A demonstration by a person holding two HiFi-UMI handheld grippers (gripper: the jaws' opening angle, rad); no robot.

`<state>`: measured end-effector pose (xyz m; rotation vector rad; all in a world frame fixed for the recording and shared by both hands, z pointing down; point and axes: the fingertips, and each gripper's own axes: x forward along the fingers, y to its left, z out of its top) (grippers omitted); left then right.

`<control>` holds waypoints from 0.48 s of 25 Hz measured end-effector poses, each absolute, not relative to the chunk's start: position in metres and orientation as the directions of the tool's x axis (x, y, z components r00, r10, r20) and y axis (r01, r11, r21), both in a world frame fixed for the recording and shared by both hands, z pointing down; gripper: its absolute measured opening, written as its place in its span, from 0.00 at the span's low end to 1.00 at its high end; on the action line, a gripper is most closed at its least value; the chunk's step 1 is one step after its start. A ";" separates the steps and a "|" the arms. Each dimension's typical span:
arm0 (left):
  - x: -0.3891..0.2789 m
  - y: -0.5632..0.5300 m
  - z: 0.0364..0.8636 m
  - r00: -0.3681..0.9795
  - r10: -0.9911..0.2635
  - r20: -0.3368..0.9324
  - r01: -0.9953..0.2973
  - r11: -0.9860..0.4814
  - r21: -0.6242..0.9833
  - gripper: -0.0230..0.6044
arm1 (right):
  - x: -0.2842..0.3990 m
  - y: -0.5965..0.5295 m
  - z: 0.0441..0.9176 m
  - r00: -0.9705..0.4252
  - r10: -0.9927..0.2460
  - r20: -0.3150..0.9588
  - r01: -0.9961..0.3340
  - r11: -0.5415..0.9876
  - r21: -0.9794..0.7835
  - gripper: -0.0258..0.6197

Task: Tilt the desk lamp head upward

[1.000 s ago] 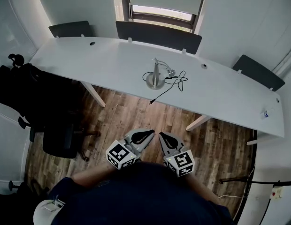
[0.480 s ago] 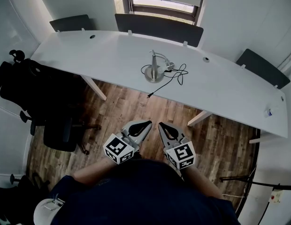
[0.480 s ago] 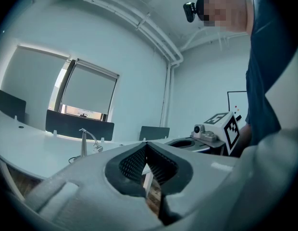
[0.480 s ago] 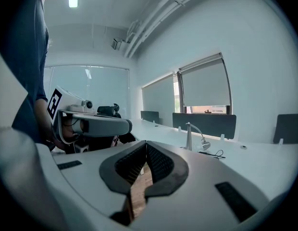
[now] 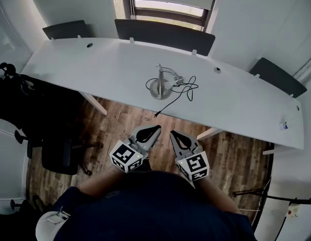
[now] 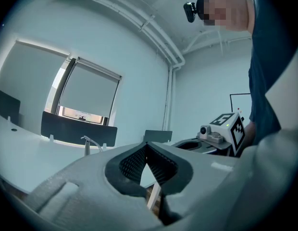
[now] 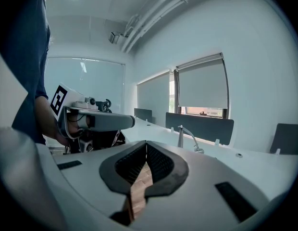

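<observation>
At the far left of the head view a black office chair (image 5: 25,109) stands on the wooden floor (image 5: 125,120), next to the left end of the long white bench (image 5: 85,67). Dark panels (image 5: 163,34) are fixed along the far edge of the bench, and a window (image 5: 168,6) with a lowered blind is behind the middle one. In front of the person's dark blue shirt (image 5: 150,210), the left gripper (image 5: 153,129) is held over the floor, well apart from the bench, and it points toward it. Its jaws are pressed together at the tips and there is nothing between them; its own view shows only the floor through the gap below the pads. A little more to the right, the desk lamp (image 5: 160,88) stands on its round base near the middle of the bench, close to the front edge. Its stem is upright, and its arm bends to the right and slopes down, so the lamp head (image 5: 179,79) is low, near the bench surface. The right gripper (image 5: 172,133) is just beside the left one, also over the floor and directed to the bench, with the jaws closed and empty. A black cable (image 5: 189,88) lies in loops to the right of the lamp base, and one end hangs over the front edge. Near the far right end of the bench lies a small object (image 5: 284,126), too small to tell what it is.
</observation>
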<state>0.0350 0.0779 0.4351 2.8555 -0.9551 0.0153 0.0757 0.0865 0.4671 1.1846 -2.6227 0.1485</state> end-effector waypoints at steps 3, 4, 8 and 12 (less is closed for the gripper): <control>0.030 0.038 0.435 0.814 -0.579 0.046 -0.580 -0.806 0.118 0.05 | 0.072 0.047 0.464 -0.608 -0.748 0.267 -0.771 0.636 0.025 0.06; 0.029 0.026 0.435 0.820 -0.570 0.048 -0.572 -0.813 0.112 0.05 | 0.070 0.035 0.464 -0.598 -0.756 0.267 -0.779 0.626 0.026 0.06; 0.021 -0.019 0.434 0.850 -0.524 0.056 -0.527 -0.846 0.084 0.05 | 0.064 -0.008 0.464 -0.549 -0.785 0.286 -0.815 0.579 0.027 0.06; 0.012 -0.054 0.437 0.878 -0.473 0.072 -0.478 -0.873 0.092 0.05 | 0.057 -0.047 0.461 -0.496 -0.816 0.298 -0.849 0.528 0.033 0.06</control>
